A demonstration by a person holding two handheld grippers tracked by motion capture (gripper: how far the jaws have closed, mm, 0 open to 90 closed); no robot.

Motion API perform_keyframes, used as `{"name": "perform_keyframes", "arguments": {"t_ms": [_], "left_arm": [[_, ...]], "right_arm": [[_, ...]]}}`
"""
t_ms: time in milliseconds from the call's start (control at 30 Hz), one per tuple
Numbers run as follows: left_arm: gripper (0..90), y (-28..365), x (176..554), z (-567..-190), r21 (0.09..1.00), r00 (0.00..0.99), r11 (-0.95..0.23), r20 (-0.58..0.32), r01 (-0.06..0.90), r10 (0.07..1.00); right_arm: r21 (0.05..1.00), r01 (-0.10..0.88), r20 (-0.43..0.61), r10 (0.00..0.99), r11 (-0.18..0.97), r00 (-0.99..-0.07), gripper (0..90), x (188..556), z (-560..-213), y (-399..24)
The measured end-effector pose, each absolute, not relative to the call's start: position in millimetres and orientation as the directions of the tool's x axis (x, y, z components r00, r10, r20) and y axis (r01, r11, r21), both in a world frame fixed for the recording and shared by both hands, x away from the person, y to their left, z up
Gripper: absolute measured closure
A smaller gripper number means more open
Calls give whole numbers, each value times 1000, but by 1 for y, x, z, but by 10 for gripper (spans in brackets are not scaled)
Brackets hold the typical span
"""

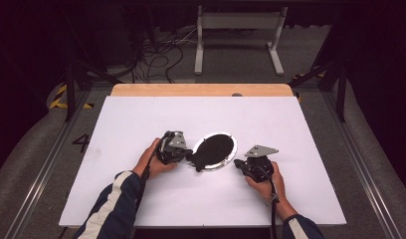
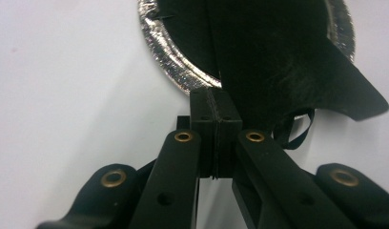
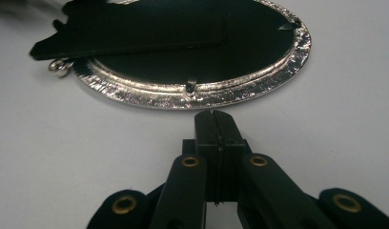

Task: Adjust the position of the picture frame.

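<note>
Item: oval silver frame (image 1: 230,158) lying face down, its black backing (image 1: 216,148) turned up; sits at the centre of the high view on the white table (image 1: 141,119).
Backing detail: a black easel flap (image 2: 326,81) projects past the rim toward the lower left of the oval in the high view; a thin black ribbon loop (image 2: 297,131) hangs beneath it in the left gripper view.
Rim detail: small metal tab (image 3: 191,86) on the near rim in the right gripper view, probably a retaining clip for the backing; a small ring (image 3: 59,67) at the upper left of that view.
Left hand-held gripper (image 1: 187,154): jaws pressed together, nothing visible between them; tip at the lower left edge of the oval, just beside the flap. Touching or not: cannot tell. Likely placed to nudge or lift the flap with a closed tip.
Right hand-held gripper (image 1: 237,163): jaws together, empty; tip just short of the rim at the oval's lower right, apart from it. Likely stationed to brace the frame against sliding.
Hands: left hand (image 1: 151,158) and right hand (image 1: 265,184) enter from the bottom of the high view, flanking the frame.
Judgement: work on the backing appears to be in hand, not finished.
</note>
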State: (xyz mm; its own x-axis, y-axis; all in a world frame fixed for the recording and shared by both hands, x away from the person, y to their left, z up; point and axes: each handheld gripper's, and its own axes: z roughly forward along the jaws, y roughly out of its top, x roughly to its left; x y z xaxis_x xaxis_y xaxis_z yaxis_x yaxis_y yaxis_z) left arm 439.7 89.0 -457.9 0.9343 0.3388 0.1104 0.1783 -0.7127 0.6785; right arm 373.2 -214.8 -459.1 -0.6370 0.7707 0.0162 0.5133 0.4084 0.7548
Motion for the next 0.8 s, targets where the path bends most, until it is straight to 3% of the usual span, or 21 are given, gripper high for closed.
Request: {"name": "perform_keyframes", "arguments": {"t_ms": [800], "left_arm": [[900,83,386,-457,670,962,-731,91,132,256]], "right_arm": [[752,521,32,767,404,-641,900,384,-460,-206]]}}
